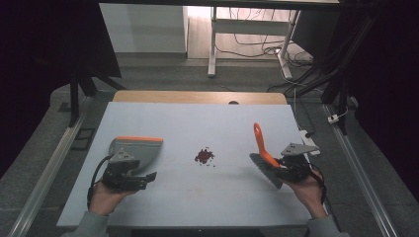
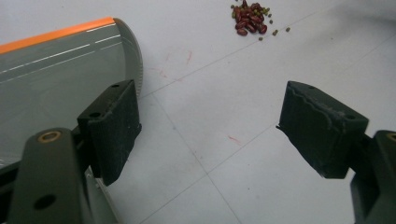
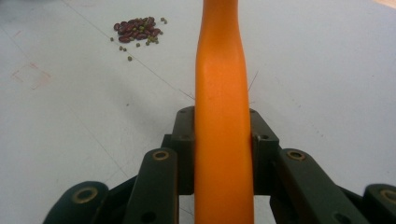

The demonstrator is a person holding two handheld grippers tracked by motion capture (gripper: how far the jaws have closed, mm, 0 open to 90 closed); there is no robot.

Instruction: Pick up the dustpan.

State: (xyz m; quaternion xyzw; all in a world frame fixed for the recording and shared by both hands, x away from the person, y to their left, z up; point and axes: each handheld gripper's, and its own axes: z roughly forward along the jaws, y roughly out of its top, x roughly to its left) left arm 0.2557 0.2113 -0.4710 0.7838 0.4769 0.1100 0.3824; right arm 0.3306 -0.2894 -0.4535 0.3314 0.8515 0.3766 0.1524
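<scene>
High view. A pale worktop (image 1: 197, 123) carries a small heap of beans (image 1: 204, 156) near its middle. The left gripper (image 1: 148, 176) rests at the left, jaws spread and holding nothing; a grey dustpan (image 1: 141, 148) with an orange edge lies just beyond it, its broad side turned toward the beans. The right gripper (image 1: 274, 167) stands at the right, clamped on the orange handle of a brush (image 1: 260, 143); the handle rises away from the person and leans slightly left, while the grey bristle head sits low beside the gripper. The beans lie between the two tools, about midway, neither hand clearly nearer.

Left gripper view. The two black pads stand wide apart over bare worktop (image 2: 224, 154), nothing between them. The dustpan (image 2: 56, 79) lies at the left, partly behind the left pad, seemingly close but contact cannot be told. The beans (image 2: 251, 18) sit well ahead, toward the upper right, with a few green grains scattered round the red ones.

Right gripper view. The jaws press on both sides of the brush handle (image 3: 223, 93), whose long axis runs straight up the frame. The beans (image 3: 137, 29) lie ahead and to the upper left. A sweep would probably have to carry the bristles across toward the dustpan, which the free left gripper has first to grasp.
</scene>
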